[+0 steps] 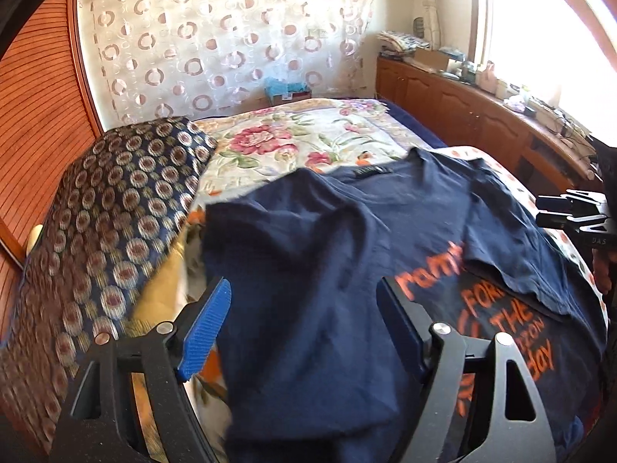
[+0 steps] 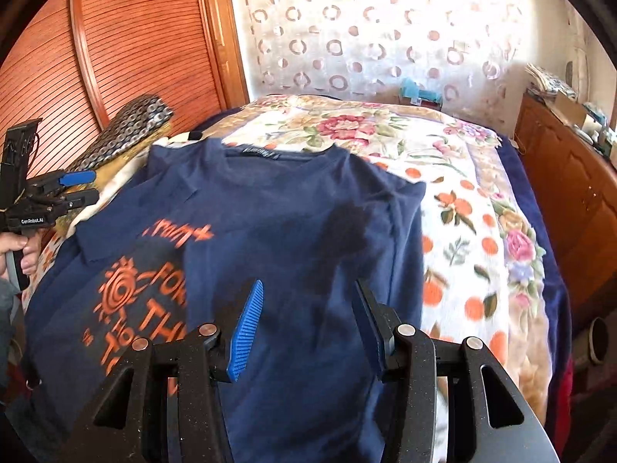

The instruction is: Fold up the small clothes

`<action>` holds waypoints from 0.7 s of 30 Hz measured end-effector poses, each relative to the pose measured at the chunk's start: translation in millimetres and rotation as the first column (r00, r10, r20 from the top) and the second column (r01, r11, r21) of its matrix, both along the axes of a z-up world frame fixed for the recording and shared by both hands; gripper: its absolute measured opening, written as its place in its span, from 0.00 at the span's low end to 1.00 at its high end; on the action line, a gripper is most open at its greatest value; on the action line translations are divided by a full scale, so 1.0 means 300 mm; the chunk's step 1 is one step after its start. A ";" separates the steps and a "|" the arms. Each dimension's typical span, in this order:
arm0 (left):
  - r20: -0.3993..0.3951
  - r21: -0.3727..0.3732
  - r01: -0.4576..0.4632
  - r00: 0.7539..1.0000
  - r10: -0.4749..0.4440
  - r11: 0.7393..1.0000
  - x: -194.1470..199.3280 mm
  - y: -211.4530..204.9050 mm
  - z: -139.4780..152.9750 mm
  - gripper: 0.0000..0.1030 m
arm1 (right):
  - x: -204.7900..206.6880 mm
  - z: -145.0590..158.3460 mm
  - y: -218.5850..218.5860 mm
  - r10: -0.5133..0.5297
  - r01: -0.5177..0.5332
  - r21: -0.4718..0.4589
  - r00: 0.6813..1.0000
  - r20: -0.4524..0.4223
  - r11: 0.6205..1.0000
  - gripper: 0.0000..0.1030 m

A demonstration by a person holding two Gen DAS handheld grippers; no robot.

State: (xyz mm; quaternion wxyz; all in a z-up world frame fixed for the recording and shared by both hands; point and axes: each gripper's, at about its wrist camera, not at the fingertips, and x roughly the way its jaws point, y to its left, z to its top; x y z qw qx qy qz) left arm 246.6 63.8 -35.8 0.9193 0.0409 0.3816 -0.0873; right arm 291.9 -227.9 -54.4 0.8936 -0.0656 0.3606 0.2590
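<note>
On the left of the bed a patterned navy pillow (image 1: 115,208) leans toward the wooden slatted wardrobe door (image 1: 34,146). Next to it the floral blanket (image 1: 277,139) covers the bed, and on the blanket lies the navy T-shirt (image 1: 308,254) with orange lettering, collar away from the cameras.

The left hand-held gripper (image 1: 304,328) hangs over the shirt's left part with its blue pads wide apart and nothing between them. In the right wrist view its jaws also look parted, off the shirt's edge near the pillow.

Moving right, one side of the shirt looks already turned in: a sleeve flap (image 1: 513,270) lies over the top of the orange print (image 1: 497,316). The right hand-held gripper (image 2: 308,324) hovers over the shirt's right half, pads spread, holding nothing. Beyond it the blanket runs out to a wooden cabinet (image 1: 462,104) under the window.

The step in hand seems to be between side folds, with both tools free. The next move likely calls for pinching the remaining side edge or the hem at two points, closing on a single layer of cloth, then carrying it across evenly so the fabric does not bunch
</note>
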 end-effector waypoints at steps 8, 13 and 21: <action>-0.081 0.074 -0.032 0.996 0.038 0.997 0.179 0.037 -0.018 0.65 | 0.155 -0.027 0.009 -0.009 0.009 -0.016 1.000 -0.002 1.000 0.48; -0.142 0.097 -0.045 0.988 0.058 0.994 0.259 0.034 -0.067 0.65 | 0.212 -0.050 0.005 -0.006 0.005 -0.025 1.000 -0.012 1.000 0.48; -0.186 0.119 -0.064 0.979 0.086 0.991 0.353 0.016 -0.119 0.65 | 0.285 -0.074 0.008 -0.002 0.000 -0.044 1.000 -0.028 0.999 0.48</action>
